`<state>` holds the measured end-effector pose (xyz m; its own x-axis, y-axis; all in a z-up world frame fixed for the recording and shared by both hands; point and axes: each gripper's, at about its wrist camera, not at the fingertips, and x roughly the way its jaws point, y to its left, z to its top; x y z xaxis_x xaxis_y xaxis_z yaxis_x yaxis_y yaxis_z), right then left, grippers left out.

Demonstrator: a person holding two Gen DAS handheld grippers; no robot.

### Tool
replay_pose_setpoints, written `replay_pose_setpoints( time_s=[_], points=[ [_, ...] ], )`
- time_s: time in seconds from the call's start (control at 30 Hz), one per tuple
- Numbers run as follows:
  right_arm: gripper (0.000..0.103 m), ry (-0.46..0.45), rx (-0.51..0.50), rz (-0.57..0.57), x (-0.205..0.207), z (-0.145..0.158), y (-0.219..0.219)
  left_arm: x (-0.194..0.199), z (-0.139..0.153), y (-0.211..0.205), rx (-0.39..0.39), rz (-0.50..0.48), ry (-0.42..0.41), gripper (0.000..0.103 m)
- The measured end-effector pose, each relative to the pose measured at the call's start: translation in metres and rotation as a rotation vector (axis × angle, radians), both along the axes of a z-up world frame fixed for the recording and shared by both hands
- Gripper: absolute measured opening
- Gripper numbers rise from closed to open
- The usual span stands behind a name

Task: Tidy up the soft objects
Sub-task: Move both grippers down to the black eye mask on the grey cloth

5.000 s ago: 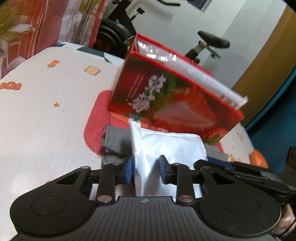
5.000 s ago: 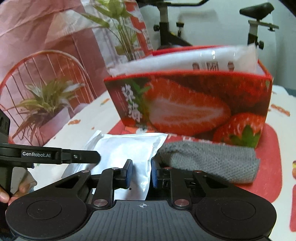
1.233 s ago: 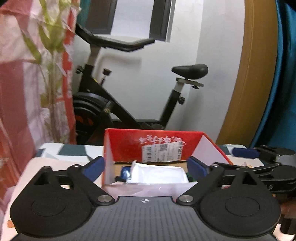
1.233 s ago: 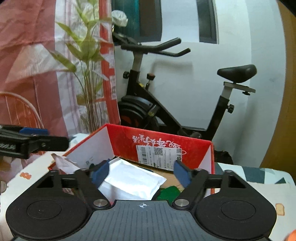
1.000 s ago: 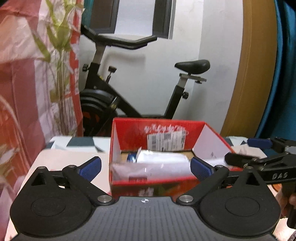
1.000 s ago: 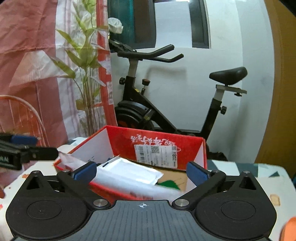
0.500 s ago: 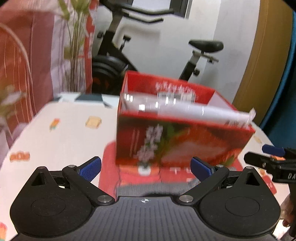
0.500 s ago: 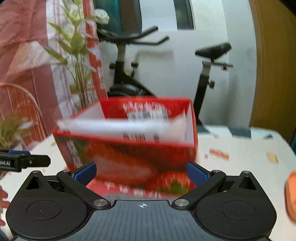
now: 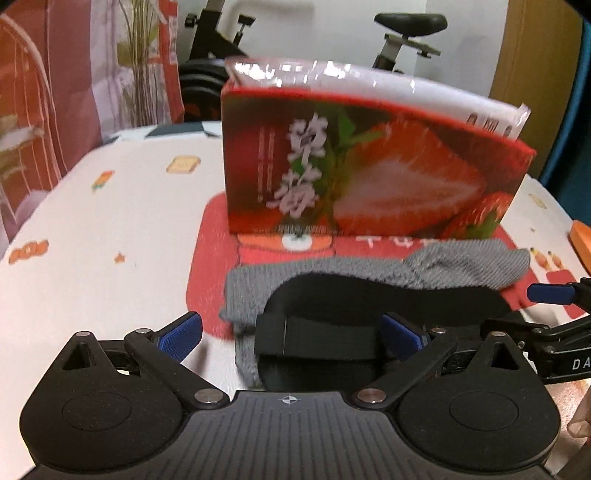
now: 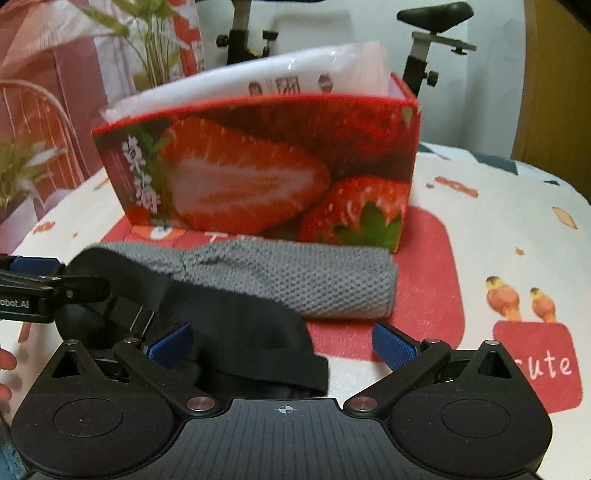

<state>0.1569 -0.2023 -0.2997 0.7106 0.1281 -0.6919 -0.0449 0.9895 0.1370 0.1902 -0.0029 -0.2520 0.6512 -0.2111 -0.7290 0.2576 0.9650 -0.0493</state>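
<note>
A red strawberry-print box stands on the table with white plastic packets sticking out of its top. In front of it lies a folded grey knit cloth, and a black fabric piece with a strap rests partly on it, nearest me. My left gripper is open, its fingers straddling the black piece without touching it. My right gripper is open too, just above the black piece's right end.
The table has a white cartoon-print cover with a red patch. An orange object lies at the right edge. An exercise bike and a plant stand behind. A hand shows at the left.
Five seconds ago both grippers held a white packet; it now sits in the box. Both open grippers have since dropped from above the box to the black and grey fabrics in front.
</note>
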Motion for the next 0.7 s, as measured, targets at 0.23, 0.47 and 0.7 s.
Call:
replay_pose_setpoints(
  time_s=[0.23, 0.47, 0.7],
  points=[
    [0.103, 0.056, -0.017, 0.009, 0.006, -0.01, 0.005, 0.004, -0.012, -0.001, 0.028, 0.007, 0.055, 0.103],
    [0.103, 0.06, -0.095, 0.027, 0.007, -0.013, 0.014, 0.005, -0.017, -0.002, 0.037, 0.008, 0.065, 0.103],
    [0.103, 0.066, -0.091, 0.017, 0.008, -0.015, 0.014, 0.003, -0.018, -0.004, 0.046, 0.007, 0.055, 0.103]
  ],
)
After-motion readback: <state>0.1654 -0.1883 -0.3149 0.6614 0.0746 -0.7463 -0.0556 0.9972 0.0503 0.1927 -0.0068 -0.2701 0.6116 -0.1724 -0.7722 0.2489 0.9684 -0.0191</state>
